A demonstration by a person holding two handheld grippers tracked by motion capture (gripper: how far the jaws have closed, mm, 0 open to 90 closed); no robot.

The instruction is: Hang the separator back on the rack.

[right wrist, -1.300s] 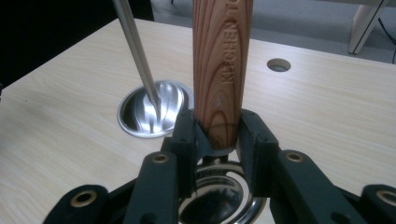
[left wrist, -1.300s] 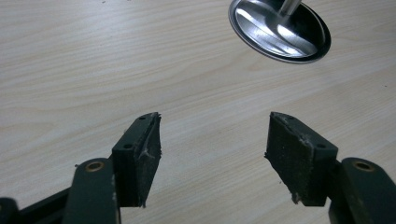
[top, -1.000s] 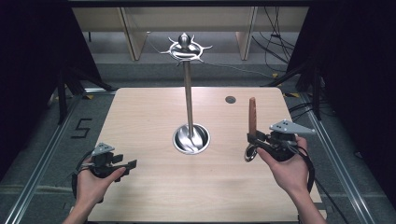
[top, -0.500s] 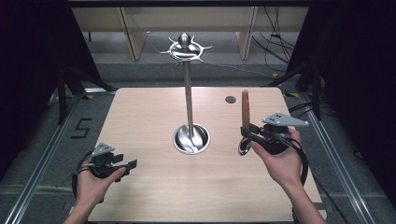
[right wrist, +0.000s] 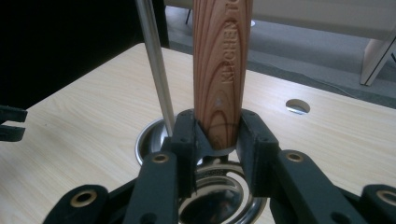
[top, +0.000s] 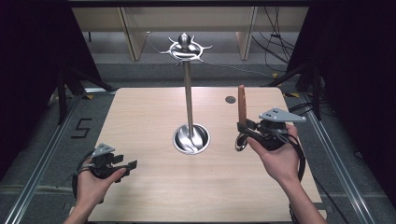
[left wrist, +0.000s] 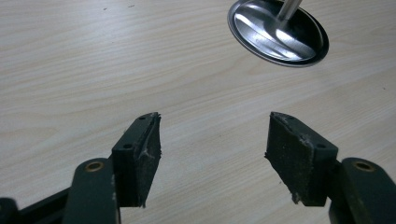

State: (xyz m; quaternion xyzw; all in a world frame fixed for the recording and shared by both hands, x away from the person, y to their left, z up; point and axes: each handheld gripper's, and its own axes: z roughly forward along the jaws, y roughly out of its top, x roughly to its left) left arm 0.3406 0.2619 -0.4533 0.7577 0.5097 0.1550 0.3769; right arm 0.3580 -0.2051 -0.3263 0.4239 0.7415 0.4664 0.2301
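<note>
From the high view, a steel stand (top: 188,93) rises from a round base (top: 191,139) at the middle of the wooden table (top: 140,121), with hooks at its top. The right claw (top: 243,129) is to the right of the base, gripping a wooden-handled utensil (top: 242,105) upright, a metal ring hanging below. The left claw (top: 131,164) sits low near the front left corner.

In the left gripper view, the left claw (left wrist: 215,140) gapes wide over bare table (left wrist: 93,56), the base (left wrist: 278,30) beyond it.

In the right gripper view, the right claw (right wrist: 217,140) clamps the utensil (right wrist: 223,60) by its handle, with the stand's pole (right wrist: 154,60) just to its left.
</note>
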